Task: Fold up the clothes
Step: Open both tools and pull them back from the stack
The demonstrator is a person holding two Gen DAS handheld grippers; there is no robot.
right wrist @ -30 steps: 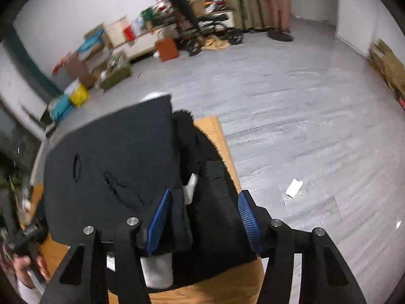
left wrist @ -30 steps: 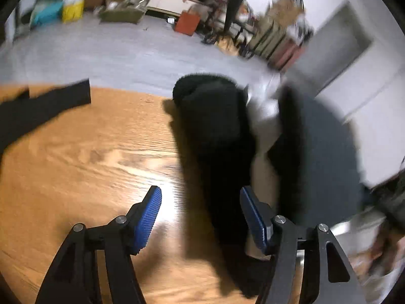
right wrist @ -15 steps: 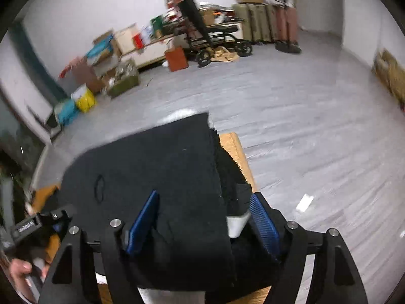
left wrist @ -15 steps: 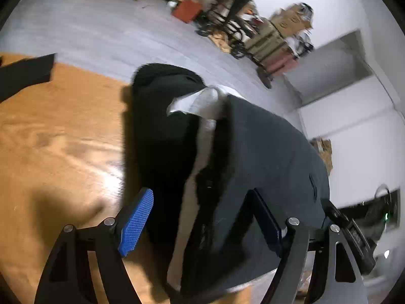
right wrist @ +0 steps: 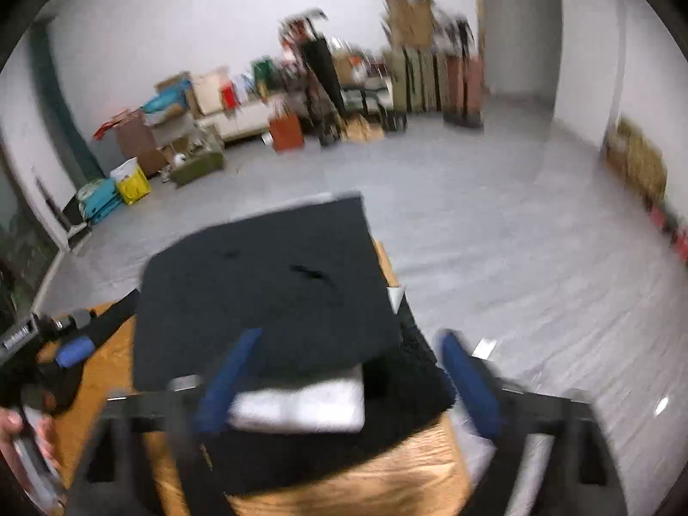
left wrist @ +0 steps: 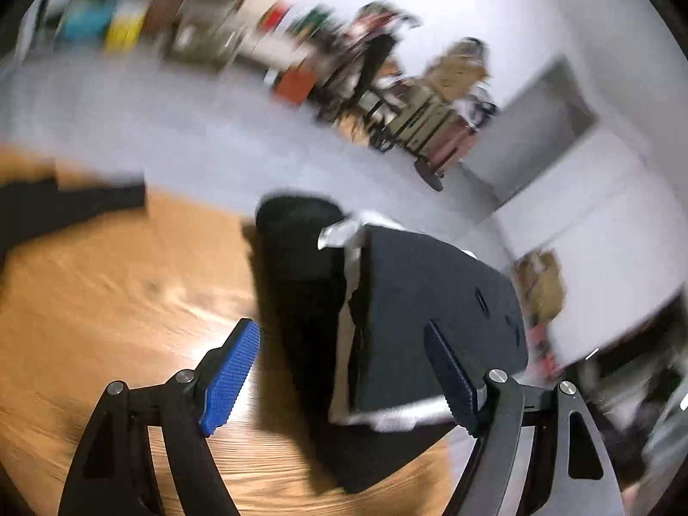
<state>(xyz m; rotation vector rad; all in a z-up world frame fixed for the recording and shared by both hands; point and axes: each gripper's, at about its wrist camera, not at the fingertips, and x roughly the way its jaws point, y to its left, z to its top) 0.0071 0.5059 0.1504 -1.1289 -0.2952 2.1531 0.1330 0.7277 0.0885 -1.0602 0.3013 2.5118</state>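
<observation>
Now the folded dark garment (left wrist: 430, 301) lies lower centre on the table (left wrist: 107, 301), long axis running away. Left gripper (left wrist: 344, 370) released, empty; right gripper (right wrist: 352, 378) opening, empty, equally near.

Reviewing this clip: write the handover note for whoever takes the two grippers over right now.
Left gripper: open, nothing pressed between its pads.
Right gripper: jaws opening, gripping nothing.
Folded dark garment lies on top of a black fleece piece and a white layer, stacked at the corner of the wooden table.
Another black garment lies spread at the table's far left.
Done: the top fold looks laid down and released.
Left: probably tidy the stack, then fold the other garment.
</observation>
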